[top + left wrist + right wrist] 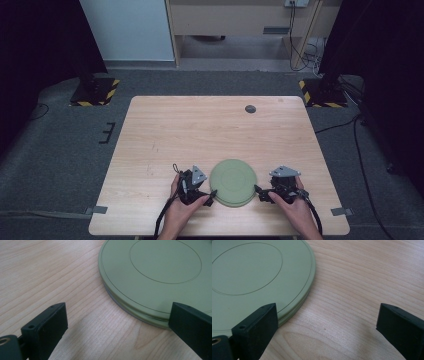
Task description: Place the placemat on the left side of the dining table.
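- High view: a round, pale green plate (233,182) lies flat on the wooden table (200,135), near the edge closest to the person and a little to the right of the table's middle.
- Being round, the plate has no long axis and points no particular way; its broad face is turned upward, with a thin circle scored around a flat centre.
- Seen from the left gripper view, the plate (155,275) looks like two stacked discs or a double rim, with a groove running along its side; I cannot tell which.
- The left gripper (212,193) sits just beside the plate's left, near-side rim, held by the person's left hand (181,210).
- In the left gripper view its jaws stand wide apart: one is over bare wood, well clear of the plate, and the other is at the plate's edge, overlapping it in the picture. Whether that jaw touches the rim I cannot tell. Nothing is gripped between them.
- The right gripper (259,192) sits just beside the plate's right, near-side rim, held by the person's right hand (297,207).
- In the right gripper view its jaws are likewise spread wide: one is at the rim of the plate (249,277), the other is over bare table well away from the plate. It has hold of nothing.
- A small dark round spot (250,109) is on the table well beyond the plate, near the far edge.
- Both grippers trail black cables toward the person, away from the plate.
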The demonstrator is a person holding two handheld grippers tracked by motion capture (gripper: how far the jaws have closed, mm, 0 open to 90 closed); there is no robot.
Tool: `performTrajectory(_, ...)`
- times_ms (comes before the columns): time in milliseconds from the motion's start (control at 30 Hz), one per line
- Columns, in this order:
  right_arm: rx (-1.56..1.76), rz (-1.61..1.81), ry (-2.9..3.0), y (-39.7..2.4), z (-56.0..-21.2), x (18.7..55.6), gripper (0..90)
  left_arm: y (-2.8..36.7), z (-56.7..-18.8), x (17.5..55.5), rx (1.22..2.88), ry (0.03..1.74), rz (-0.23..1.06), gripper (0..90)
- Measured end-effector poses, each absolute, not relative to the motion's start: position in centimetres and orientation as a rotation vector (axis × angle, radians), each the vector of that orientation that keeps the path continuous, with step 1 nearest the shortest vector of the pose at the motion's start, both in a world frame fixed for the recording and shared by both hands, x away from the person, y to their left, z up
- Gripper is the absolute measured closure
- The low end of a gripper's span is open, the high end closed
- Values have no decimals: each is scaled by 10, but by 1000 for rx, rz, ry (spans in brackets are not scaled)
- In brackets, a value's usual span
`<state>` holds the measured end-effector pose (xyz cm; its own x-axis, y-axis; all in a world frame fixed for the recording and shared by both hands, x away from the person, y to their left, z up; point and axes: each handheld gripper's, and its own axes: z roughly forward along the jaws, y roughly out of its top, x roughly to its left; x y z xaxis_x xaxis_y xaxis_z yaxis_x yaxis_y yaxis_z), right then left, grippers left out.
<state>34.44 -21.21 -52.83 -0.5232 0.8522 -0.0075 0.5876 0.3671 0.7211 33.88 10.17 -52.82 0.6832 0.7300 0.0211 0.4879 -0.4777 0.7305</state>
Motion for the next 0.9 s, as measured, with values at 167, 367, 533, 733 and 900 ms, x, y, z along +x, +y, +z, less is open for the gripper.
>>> performTrajectory(167,1261,951,2242,-212,-529,346,21,101,-528,340,2170,938,433,11)
performTrajectory(367,1262,946,2218,-210,-530,347,19,99,-527,340,2180,944,475,12)
performTrajectory(533,1270,954,2230,-210,-529,346,53,99,-526,341,2182,953,473,12)
performTrajectory(733,1266,954,2226,-210,-529,345,55,98,-526,343,2186,962,474,8)
performTrajectory(900,1272,953,2217,-209,-529,346,41,97,-526,346,2183,971,479,6)
